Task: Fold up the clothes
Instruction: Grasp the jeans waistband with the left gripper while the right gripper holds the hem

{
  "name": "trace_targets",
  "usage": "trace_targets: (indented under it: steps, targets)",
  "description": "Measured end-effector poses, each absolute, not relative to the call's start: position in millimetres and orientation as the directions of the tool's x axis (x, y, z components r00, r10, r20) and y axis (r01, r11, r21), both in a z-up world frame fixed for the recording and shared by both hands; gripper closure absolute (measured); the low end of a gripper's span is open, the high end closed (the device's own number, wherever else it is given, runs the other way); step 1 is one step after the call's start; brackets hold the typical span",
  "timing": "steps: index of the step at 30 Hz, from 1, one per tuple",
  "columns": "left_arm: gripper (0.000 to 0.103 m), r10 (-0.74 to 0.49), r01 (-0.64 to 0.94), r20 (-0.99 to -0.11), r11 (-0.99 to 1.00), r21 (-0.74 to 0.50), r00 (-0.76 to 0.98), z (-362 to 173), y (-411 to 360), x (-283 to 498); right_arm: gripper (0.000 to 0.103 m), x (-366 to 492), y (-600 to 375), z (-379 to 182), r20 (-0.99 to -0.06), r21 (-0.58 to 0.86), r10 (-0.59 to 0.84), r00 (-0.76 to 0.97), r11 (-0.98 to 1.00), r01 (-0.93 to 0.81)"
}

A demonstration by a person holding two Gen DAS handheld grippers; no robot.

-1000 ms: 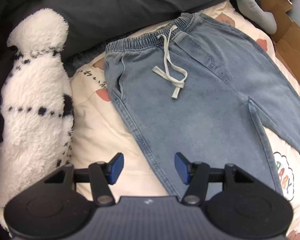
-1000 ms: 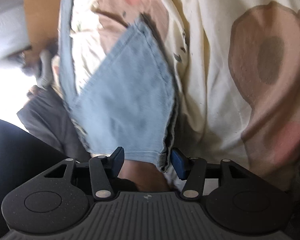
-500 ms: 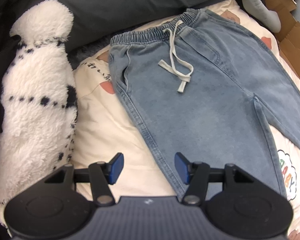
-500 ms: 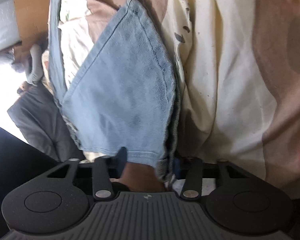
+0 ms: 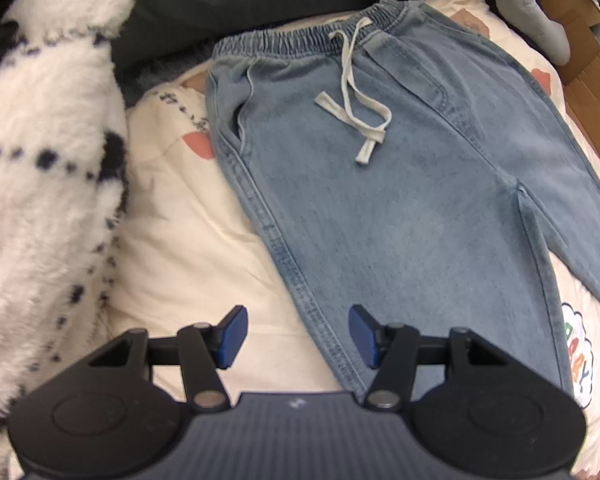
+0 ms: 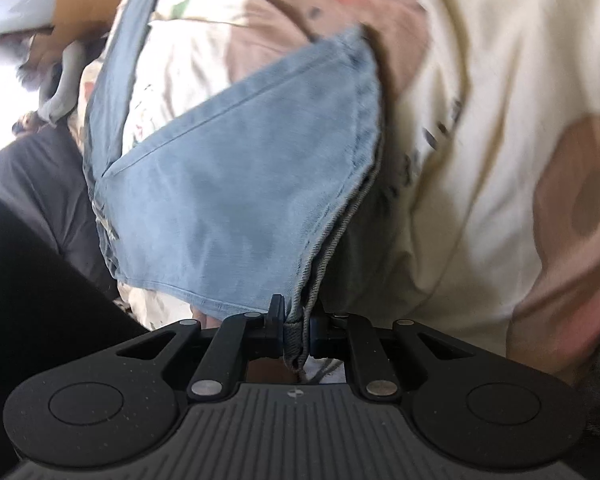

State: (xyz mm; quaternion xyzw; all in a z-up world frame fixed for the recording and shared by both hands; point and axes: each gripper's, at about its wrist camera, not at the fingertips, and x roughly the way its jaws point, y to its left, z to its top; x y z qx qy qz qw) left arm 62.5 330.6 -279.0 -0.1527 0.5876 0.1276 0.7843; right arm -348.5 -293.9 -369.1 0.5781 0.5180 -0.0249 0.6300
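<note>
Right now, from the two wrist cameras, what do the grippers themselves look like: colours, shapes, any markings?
The left gripper has a black, ribbed body with two rounded lobes, black linkage arms on silver pivot pins, and blue pads on its fingers. A small pale mark sits at the body's centre. The right gripper has the same build and speckled lobes; its pads look dark. No cables or sleeves are visible.

Your left gripper [image 5: 296,336] has blue pads [image 5: 231,336], black linkages, silver pivot screws and a ribbed grey body.

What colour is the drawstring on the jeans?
Off-white drawstring against light blue denim jeans; clearest in the left wrist view.
</note>
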Motion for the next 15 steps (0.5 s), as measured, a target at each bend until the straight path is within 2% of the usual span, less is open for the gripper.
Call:
trace_targets:
  steps: [15]
  targets:
    - [0.044, -0.055, -0.449, -0.939, 0.868, -0.214, 0.341, -316.4, 344.8, 48.3, 0.094, -329.9, -316.0, -315.3, -0.707, 0.694, 0.507, 0.492, 0.365, 0.621]
